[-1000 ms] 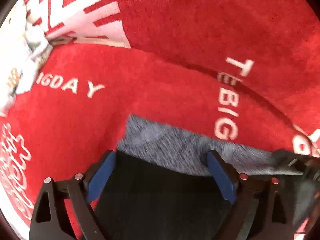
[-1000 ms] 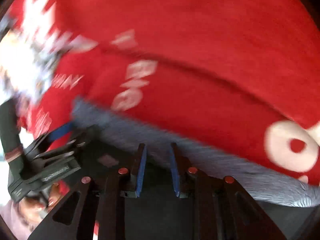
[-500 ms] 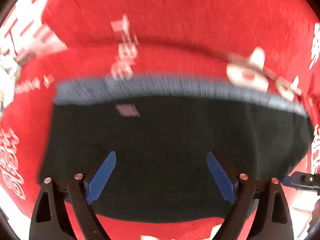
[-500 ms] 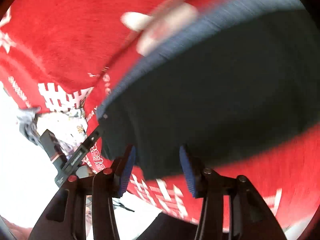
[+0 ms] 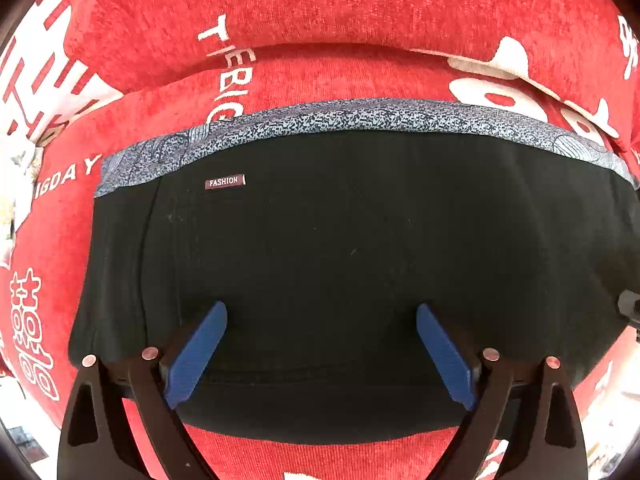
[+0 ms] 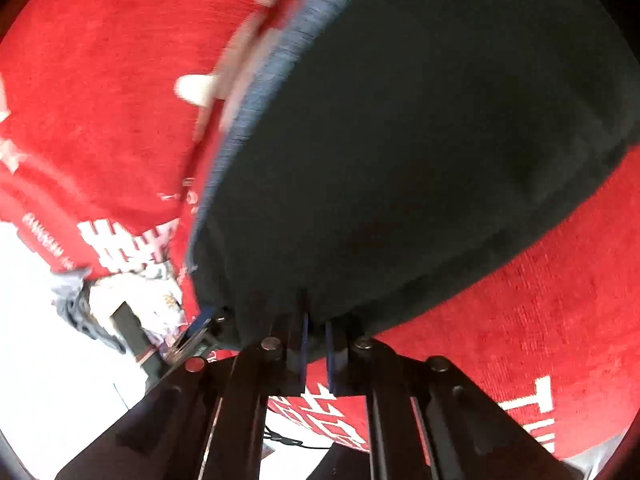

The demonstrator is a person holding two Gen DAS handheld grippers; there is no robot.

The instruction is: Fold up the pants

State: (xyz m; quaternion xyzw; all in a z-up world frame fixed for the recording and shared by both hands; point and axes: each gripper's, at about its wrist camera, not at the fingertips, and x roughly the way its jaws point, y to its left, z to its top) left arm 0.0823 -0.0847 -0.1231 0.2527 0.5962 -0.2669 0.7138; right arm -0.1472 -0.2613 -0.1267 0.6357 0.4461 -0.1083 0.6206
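Black pants (image 5: 340, 248) with a speckled blue-grey waistband (image 5: 360, 118) and a small "FASHION" label (image 5: 225, 181) lie folded flat on a red cover (image 5: 340, 12) with white print. My left gripper (image 5: 322, 322) is open, its blue pads (image 5: 196, 354) spread wide above the near part of the pants, holding nothing. In the right wrist view the pants (image 6: 420, 140) fill the upper right. My right gripper (image 6: 316, 330) has its pads nearly together at the pants' near edge; whether they pinch cloth is unclear.
The red cover (image 6: 100, 92) rises into a cushion behind the pants. A white and patterned cloth (image 5: 16, 184) sits at the far left. The left gripper's arm (image 6: 140, 336) shows at the lower left of the right wrist view.
The left gripper has pulled back from the waistband corner, so the whole folded pants show. The right gripper swung to the pants' side edge, opened, then narrowed again.
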